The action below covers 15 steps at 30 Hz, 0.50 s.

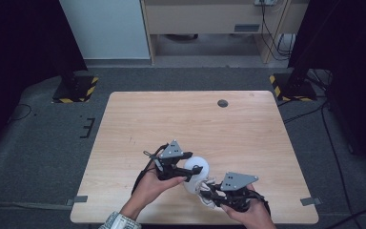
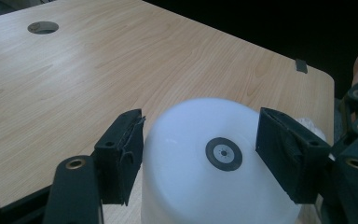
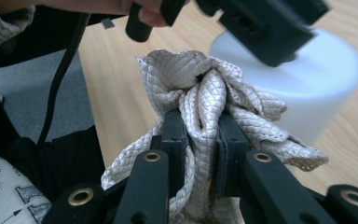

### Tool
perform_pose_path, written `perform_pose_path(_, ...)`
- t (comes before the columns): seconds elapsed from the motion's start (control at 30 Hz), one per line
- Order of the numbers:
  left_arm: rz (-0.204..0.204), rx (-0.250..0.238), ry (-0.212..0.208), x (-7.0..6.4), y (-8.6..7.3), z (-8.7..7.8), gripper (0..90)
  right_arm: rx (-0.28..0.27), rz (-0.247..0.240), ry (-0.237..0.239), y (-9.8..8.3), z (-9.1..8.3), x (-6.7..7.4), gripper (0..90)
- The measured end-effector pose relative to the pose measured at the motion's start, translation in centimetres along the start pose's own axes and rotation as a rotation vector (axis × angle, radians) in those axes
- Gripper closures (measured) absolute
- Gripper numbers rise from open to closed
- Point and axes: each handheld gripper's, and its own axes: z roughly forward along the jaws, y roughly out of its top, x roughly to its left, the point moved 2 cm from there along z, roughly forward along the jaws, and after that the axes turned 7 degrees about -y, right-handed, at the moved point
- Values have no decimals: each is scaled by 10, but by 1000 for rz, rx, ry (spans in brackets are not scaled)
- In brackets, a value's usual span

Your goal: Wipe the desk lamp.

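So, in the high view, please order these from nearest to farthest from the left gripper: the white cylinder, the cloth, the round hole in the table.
1. White cylinder: between the jaws of the left gripper.
2. Cloth: just beyond the cylinder, held in the right gripper, toward the near edge.
3. Round hole: far side of the table, clearly farthest.

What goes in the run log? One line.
left gripper: shut on white cup | right gripper: shut on cloth | table

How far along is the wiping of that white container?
Done: left gripper clamps the white container, which stands on the table; right gripper is shut on the bunched cloth. In hand: cloth held beside it. Left: probably the wiping itself.
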Motion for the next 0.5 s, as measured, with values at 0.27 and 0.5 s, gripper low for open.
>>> perform_pose_path(0.27,4,1,-1,0,0,0,315,63,-22,15,-11,18,6,773)
perform_pose_path(0.5,0,2,-3,0,0,0,315,131,-44,19,-25,32,6,773)
